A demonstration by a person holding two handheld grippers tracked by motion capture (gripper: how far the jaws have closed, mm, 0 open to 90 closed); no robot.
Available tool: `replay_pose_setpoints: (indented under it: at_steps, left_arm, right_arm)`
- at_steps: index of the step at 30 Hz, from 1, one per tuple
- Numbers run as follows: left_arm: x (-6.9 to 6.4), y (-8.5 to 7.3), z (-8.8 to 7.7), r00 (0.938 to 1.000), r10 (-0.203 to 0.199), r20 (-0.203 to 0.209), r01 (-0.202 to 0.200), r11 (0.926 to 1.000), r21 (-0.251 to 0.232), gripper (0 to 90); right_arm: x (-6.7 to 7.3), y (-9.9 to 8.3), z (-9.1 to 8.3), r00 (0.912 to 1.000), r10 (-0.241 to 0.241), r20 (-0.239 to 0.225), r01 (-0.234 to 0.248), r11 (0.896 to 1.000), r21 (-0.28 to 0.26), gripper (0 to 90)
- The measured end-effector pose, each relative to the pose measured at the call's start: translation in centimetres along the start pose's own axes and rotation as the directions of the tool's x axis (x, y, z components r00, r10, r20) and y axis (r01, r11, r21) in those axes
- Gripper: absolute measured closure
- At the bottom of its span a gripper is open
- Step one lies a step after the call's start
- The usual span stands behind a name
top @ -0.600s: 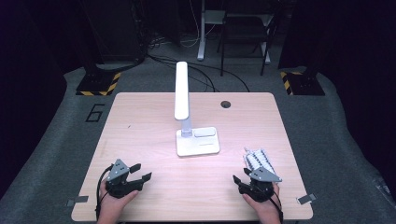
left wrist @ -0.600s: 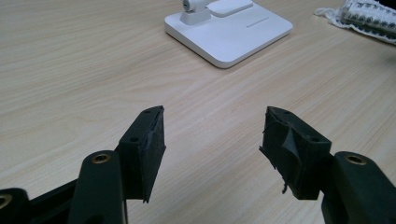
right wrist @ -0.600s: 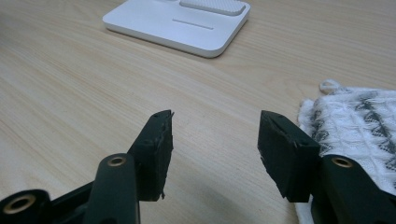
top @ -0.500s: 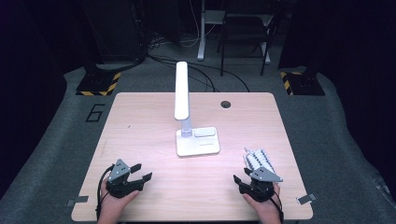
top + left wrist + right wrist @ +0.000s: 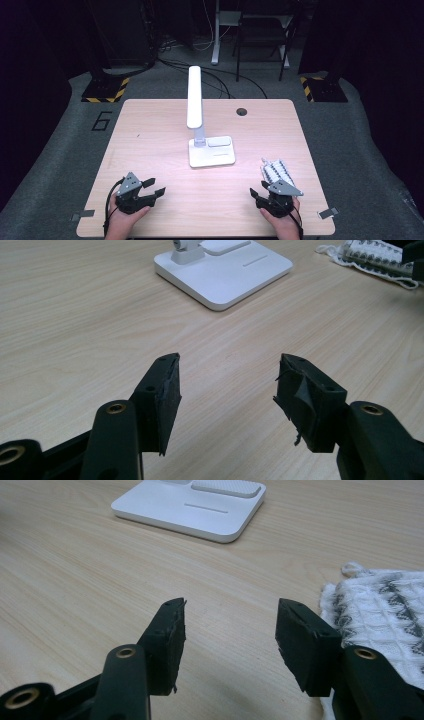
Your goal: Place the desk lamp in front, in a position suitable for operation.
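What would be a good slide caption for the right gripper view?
Open right gripper hovers over a wooden table, a folded white-and-grey cloth beside its jaw, a white lamp base beyond.

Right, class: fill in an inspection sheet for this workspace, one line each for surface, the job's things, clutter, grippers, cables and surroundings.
Surface: light wooden table, with a round hole near its far edge.
Job's things: folded white and grey cloth lying flat beside the right gripper, untouched.
Clutter: white desk lamp standing mid-table.
Grippers: left gripper and right gripper both open, nothing between the jaws.
Cables: black cables on the floor beyond the table.
Surroundings: grey carpet marked 6, dark stands behind.
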State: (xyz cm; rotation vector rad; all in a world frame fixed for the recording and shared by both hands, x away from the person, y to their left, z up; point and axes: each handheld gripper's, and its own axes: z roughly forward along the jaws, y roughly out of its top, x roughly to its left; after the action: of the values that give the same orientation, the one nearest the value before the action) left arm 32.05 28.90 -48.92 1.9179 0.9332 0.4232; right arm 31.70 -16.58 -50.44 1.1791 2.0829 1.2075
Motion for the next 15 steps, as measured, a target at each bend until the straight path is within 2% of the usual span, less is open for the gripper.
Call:
replay_pose_setpoints:
  at_steps: [4,6,7,8,9,10,13,15]
  left_arm:
    - [-0.4,0.2,0.0,0.9997,-0.023,0.013,0.023,0.9997,-0.01,42.1]
    - [-0.6,0.2,0.2,0.9999,-0.009,0.006,0.009,0.9998,-0.02,40.2]
    - [-0.5,0.3,0.2,0.9999,0.006,0.012,-0.006,1.0,-0.007,40.2]
    - [-0.6,0.2,0.4,1.0,0.004,0.004,-0.004,0.9999,-0.012,40.1]
    - [-0.6,0.2,0.5,0.9999,0.006,0.011,-0.007,1.0,0.006,40.1]
    - [-0.7,0.1,0.7,1.0,0.004,0.003,-0.004,1.0,-0.005,40.1]
    - [-0.7,0.2,0.7,0.9998,0.015,0.013,-0.016,0.9998,0.009,40.2]
    - [-0.7,0.2,1.0,0.9999,0.015,0.006,-0.015,0.9999,0.004,40.0]
  right_arm:
    - [0.2,0.0,0.0,1.0,-0.009,0.0,0.009,1.0,0.005,45.2]
    - [0.4,0.0,-0.1,0.9997,-0.025,-0.005,0.025,1.0,0.008,44.9]
    - [0.4,0.1,-0.1,0.9998,-0.021,-0.007,0.021,1.0,0.001,44.6]
    - [0.4,0.1,-0.1,0.9999,-0.009,-0.01,0.009,1.0,0.002,43.9]
    - [0.5,0.1,-0.1,0.9999,-0.006,-0.015,0.006,1.0,0.009,43.7]
    - [0.5,0.1,0.0,0.9998,-0.011,-0.017,0.011,1.0,0.017,43.6]
    - [0.5,0.1,0.1,0.9998,-0.016,-0.013,0.016,1.0,0.019,42.3]
    - [0.5,0.2,0.2,0.9998,-0.011,-0.016,0.011,1.0,0.02,41.3]
